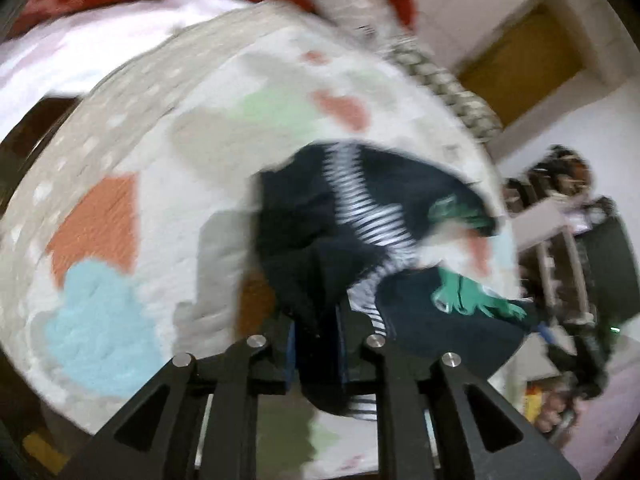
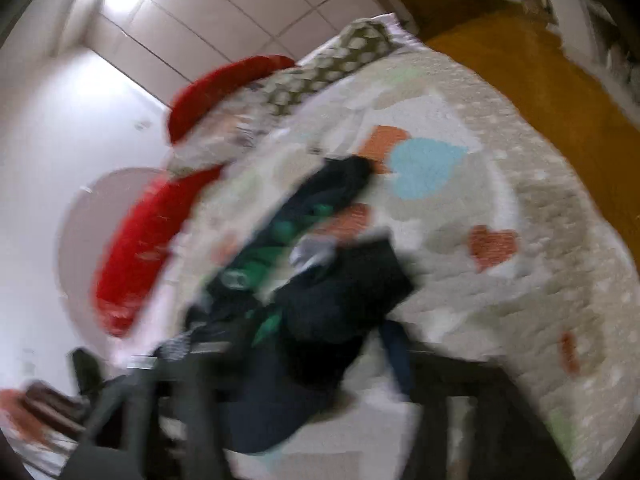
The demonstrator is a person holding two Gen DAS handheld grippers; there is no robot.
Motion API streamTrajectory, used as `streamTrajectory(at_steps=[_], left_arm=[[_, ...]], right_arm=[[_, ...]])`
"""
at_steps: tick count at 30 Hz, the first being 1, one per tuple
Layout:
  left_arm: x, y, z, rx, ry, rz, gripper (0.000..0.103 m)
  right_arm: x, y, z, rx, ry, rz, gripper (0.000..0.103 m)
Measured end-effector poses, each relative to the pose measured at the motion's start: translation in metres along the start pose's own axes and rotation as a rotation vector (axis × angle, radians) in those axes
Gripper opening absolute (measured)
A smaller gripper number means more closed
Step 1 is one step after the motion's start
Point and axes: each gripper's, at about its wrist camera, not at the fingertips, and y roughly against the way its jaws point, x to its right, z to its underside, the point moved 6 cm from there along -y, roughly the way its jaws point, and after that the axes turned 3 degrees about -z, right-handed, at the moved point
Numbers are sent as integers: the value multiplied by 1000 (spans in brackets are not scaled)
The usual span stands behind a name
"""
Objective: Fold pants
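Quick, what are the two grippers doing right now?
Left gripper: closed on the pants.
Right gripper: too blurry to tell; pants cover its jaws.

Left claw (image 1: 318, 356): matte black plastic linkage arms with triangular cut-outs, four round silver pivot pins, blue pads lining the inner finger faces.
Right claw (image 2: 280, 364): dark, motion-blurred frame; black bars, one silver pin faintly visible at left; finer details unreadable.
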Motion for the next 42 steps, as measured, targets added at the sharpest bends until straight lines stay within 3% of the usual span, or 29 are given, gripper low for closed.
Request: streamTrajectory(at_steps=[1,3,6,9,12,13,16,19,24,29,33,35,42], left_arm=[[-9,-3,6,-19,25,27,15],[-22,0,12,-21,61,71,17],[-28,16,16,36,46,55,19],[-25,35,17,104,22,39,19],[-13,51,11,154,-4,66,19],[-8,54,7,164,-16,66,22],[4,54,-5,182,-43,45,47],[9,41,-15,164,-43,28,48],[24,18,-8,126,-36,88,48],[25,8,3,95,-54,79,48],[18,12,-1,113,-48,60,48],[11,13,-4,128,-28,47,48],[-2,16,-14,130,24,52,49]], right_arm=[[9,3,0,27,-2,37,75],[29,9,-2,68,-51,28,75],[58,21,-3,102,-127,-18,72],[62,22,0,91,-58,5,56],[54,13,16,45,28,-5,55],[52,9,20,39,51,21,55],[48,2,13,46,83,82,55],[36,-7,-8,35,92,77,55],[29,-61,-63,-45,31,70,56],[33,-136,-106,-129,73,152,56],[30,-175,-119,-157,-23,68,55],[21,-179,-121,-164,-33,28,11],[7,-102,-115,-43,25,39,9]])
